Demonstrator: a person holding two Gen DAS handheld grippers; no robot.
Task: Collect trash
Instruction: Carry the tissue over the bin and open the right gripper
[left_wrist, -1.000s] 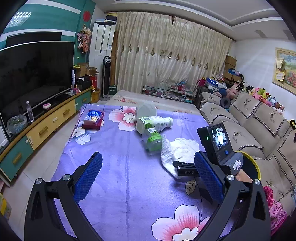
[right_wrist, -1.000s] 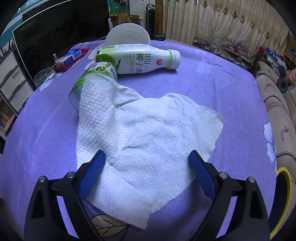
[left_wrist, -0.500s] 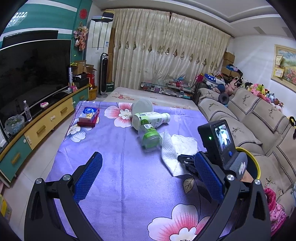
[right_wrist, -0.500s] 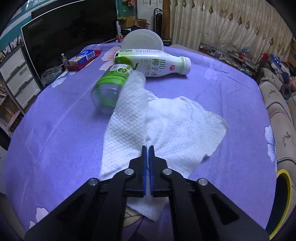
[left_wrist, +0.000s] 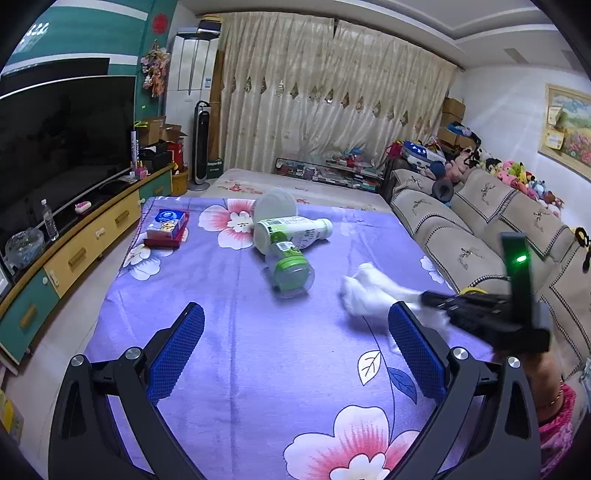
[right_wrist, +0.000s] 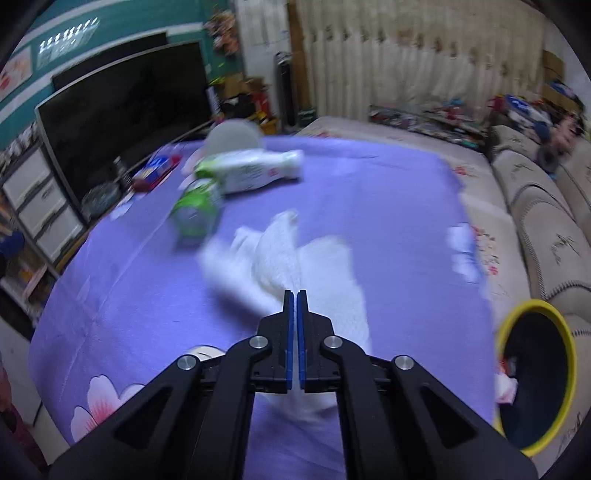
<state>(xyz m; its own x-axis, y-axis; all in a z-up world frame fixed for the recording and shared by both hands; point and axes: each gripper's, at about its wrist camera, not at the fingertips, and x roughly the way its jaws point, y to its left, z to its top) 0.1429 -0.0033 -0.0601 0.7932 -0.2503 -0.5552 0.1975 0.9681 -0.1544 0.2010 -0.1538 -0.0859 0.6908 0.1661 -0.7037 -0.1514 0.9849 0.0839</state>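
Observation:
My right gripper is shut on a white paper towel and holds it lifted off the purple flowered cloth. The towel hangs bunched from that gripper in the left wrist view. My left gripper is open and empty above the near part of the cloth. A green-labelled bottle and a white bottle lie on their sides mid-table, with a round clear lid behind them. A yellow-rimmed bin sits at the right edge.
A red and blue box lies at the table's far left. A beige sofa runs along the right. A TV cabinet with a TV stands on the left. The right wrist view is blurred by motion.
The right gripper closed on the paper towel, then lifted it and pulled it back toward the right, off the green-labelled bottle. The left gripper stayed open and drew back slightly.

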